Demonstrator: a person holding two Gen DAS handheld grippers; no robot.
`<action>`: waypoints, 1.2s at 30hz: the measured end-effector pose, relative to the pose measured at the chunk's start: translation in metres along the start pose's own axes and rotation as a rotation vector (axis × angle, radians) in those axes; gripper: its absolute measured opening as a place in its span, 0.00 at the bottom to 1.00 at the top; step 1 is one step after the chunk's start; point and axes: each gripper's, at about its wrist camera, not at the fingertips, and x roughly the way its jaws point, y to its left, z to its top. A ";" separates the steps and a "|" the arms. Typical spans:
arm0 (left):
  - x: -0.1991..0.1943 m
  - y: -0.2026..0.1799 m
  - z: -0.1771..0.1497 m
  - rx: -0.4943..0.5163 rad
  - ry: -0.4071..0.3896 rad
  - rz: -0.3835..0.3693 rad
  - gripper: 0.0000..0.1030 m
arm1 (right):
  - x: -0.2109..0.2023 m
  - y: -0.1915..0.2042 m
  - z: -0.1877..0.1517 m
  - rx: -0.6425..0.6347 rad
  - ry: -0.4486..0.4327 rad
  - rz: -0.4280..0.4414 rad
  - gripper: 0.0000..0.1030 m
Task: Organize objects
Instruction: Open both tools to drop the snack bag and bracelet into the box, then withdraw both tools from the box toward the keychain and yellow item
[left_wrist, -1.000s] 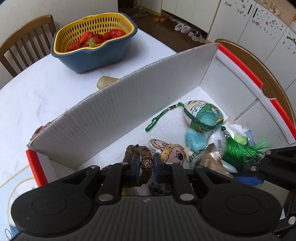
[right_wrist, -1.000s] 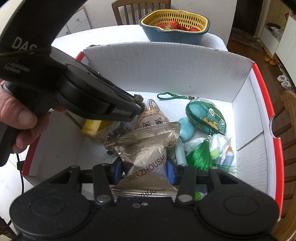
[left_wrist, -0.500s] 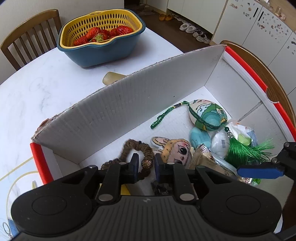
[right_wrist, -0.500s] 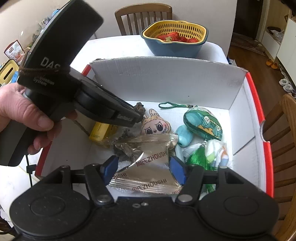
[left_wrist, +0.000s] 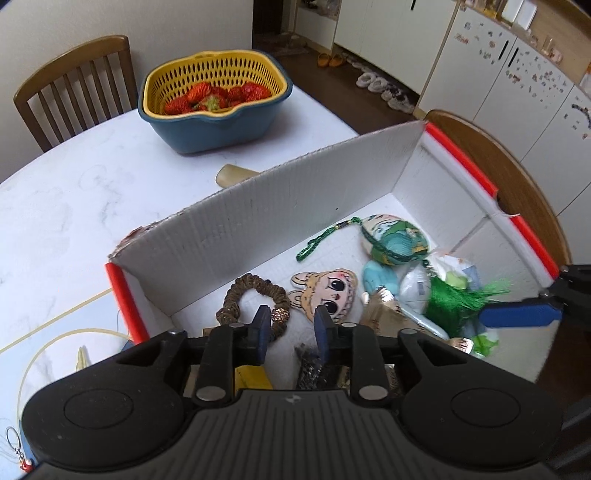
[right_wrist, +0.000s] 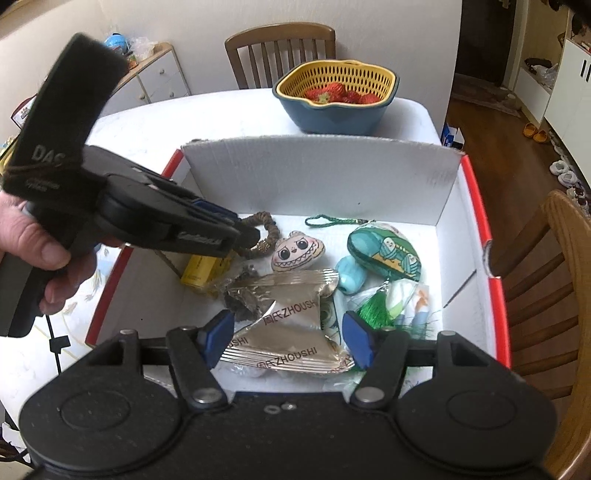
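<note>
A white marble-look table (left_wrist: 74, 199) carries a blue bowl holding a yellow colander of strawberries (left_wrist: 212, 99) at its far side, with a wooden chair (left_wrist: 74, 88) behind it and another wooden chair (right_wrist: 554, 280) by the table's right edge. White cabinets (left_wrist: 517, 81) dotted with small stickers line the far wall, and shoes (left_wrist: 373, 79) lie on the dark wood floor.

Nearer, an open white cardboard box (left_wrist: 258, 221) with red edges sits on the table. Inside it lie a brown hair scrunchie (left_wrist: 255, 299) with a gold bead, a flat bunny-eared cartoon charm (left_wrist: 327, 293), a green embroidered pouch (left_wrist: 395, 240) with a braided cord, a light blue soft piece (left_wrist: 380, 277) just beside the pouch, a green tassel (left_wrist: 454, 299), a yellow packet (right_wrist: 201, 271) and two silver foil snack packets printed ZHOUSHI (right_wrist: 291, 332).

The left gripper (left_wrist: 290, 328) hovers low over the box's near-left corner, its blue-padded jaws set narrowly apart with nothing between them; the left pad is at the scrunchie's bead, though contact cannot be told.

The right gripper (right_wrist: 290, 339) hangs over the near side of the box with its jaws spread wide, standing either side of the foil packets without pinching them. A bare hand (right_wrist: 40, 251) grips the left tool's handle in the right wrist view.
</note>
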 end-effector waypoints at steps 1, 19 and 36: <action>-0.004 0.000 -0.001 -0.001 -0.008 -0.006 0.24 | -0.002 -0.001 0.000 0.001 -0.004 0.000 0.64; -0.073 0.014 -0.037 0.004 -0.147 -0.013 0.62 | -0.026 0.012 0.004 0.022 -0.075 0.007 0.74; -0.131 0.072 -0.089 -0.032 -0.190 -0.011 0.77 | -0.034 0.077 0.008 0.020 -0.143 0.001 0.93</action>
